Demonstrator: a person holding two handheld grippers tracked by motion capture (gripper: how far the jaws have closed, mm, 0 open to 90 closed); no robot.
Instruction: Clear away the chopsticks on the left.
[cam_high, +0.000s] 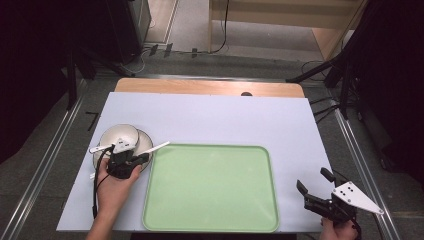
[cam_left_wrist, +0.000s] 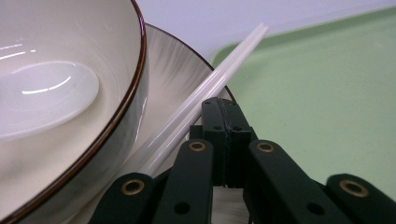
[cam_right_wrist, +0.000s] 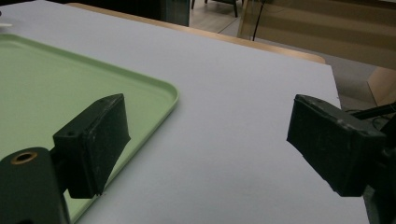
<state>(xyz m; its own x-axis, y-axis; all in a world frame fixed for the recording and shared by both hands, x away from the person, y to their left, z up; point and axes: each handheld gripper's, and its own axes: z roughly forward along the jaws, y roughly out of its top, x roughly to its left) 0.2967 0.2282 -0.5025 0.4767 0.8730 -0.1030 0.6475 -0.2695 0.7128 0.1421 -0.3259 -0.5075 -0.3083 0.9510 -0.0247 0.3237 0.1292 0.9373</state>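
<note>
Left gripper (cam_left_wrist: 226, 109) has its 2 black jaws pressed together w/ nothing visible between them, tips over the plate (cam_left_wrist: 175, 70) edge, just beside the white chopsticks (cam_left_wrist: 212, 81). The chopsticks lie across the plate, far ends reaching toward the green tray (cam_left_wrist: 322, 84). Bowl (cam_left_wrist: 119, 107) (brown-rimmed) sits on the plate at left, w/ a white spoon (cam_left_wrist: 44, 100) inside.

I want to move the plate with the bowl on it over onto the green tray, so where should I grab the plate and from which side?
Probably grip the plate by its exposed rim on the tray side, coming in low and level from the near edge. The bowl covers the plate's far left part, so only that thin rim is free. The chopsticks lie across it; clamp beside them. The left gripper sits shut there.
</note>
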